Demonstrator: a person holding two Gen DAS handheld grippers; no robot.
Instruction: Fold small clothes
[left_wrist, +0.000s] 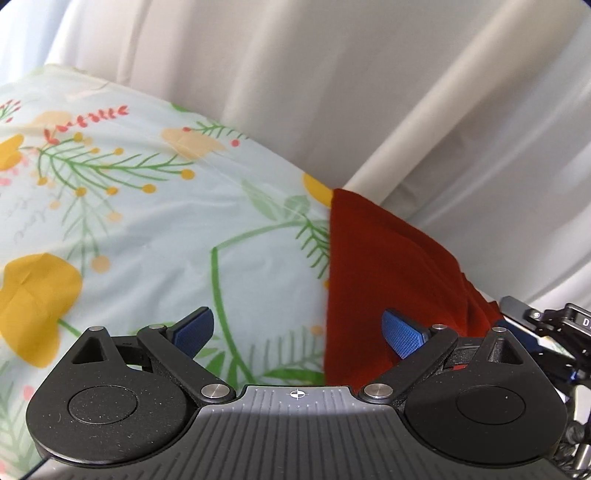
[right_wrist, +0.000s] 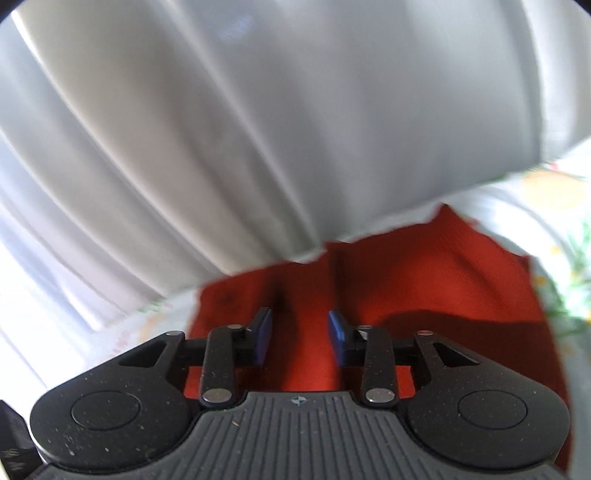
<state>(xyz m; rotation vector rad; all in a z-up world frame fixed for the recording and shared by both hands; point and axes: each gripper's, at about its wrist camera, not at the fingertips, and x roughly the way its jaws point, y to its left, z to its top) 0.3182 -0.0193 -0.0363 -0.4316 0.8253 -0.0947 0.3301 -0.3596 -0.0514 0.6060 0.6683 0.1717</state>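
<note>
A red garment (left_wrist: 388, 266) lies flat on a floral cloth (left_wrist: 147, 221), its straight left edge running down the middle of the left wrist view. My left gripper (left_wrist: 297, 330) is wide open and empty, straddling that edge just above the surface. In the right wrist view the same red garment (right_wrist: 424, 280) fills the lower middle. My right gripper (right_wrist: 300, 339) is open, its blue pads (right_wrist: 263, 332) a narrow gap apart, hovering over the red fabric and holding nothing.
A white pleated curtain (left_wrist: 332, 74) hangs right behind the surface and overlaps the garment's far edge in the right wrist view (right_wrist: 258, 129). Part of the right gripper's frame (left_wrist: 546, 325) shows at the right of the left wrist view.
</note>
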